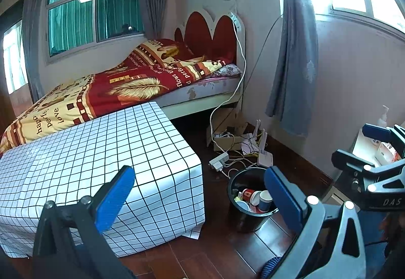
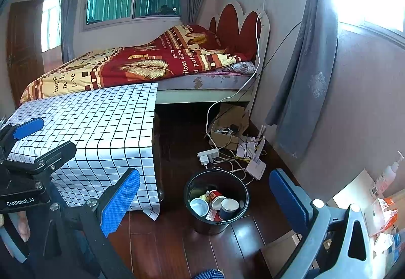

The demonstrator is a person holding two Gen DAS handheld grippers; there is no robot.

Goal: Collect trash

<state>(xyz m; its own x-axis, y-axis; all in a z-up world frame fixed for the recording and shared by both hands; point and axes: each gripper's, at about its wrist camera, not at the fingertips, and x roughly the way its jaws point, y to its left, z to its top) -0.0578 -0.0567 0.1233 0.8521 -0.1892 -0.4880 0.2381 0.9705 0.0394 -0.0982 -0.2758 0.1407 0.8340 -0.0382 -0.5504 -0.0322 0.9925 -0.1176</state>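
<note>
A black trash bin [image 1: 243, 223] [image 2: 210, 227] stands on the dark wood floor beside the table. Inside it lie a dark blue paper cup [image 1: 265, 200] [image 2: 229, 208], a red and white cup [image 1: 249, 195] [image 2: 215, 199], a white cup [image 2: 200, 205] and some wrappers. My left gripper [image 1: 200, 193] is open and empty, held above the table corner and the bin. My right gripper [image 2: 205, 198] is also open and empty, over the bin. Each gripper shows in the other's view: the right one [image 1: 362, 145] at the right edge, the left one [image 2: 43, 140] at the left edge.
A table under a white checked cloth [image 1: 101, 147] [image 2: 101, 122] stands left of the bin, with a bed [image 1: 141, 81] behind it. A power strip [image 2: 208, 153], cables, a router [image 2: 255, 165] and a cardboard box [image 2: 227, 127] clutter the floor. A low stand with a pump bottle [image 2: 384, 177] is at the right.
</note>
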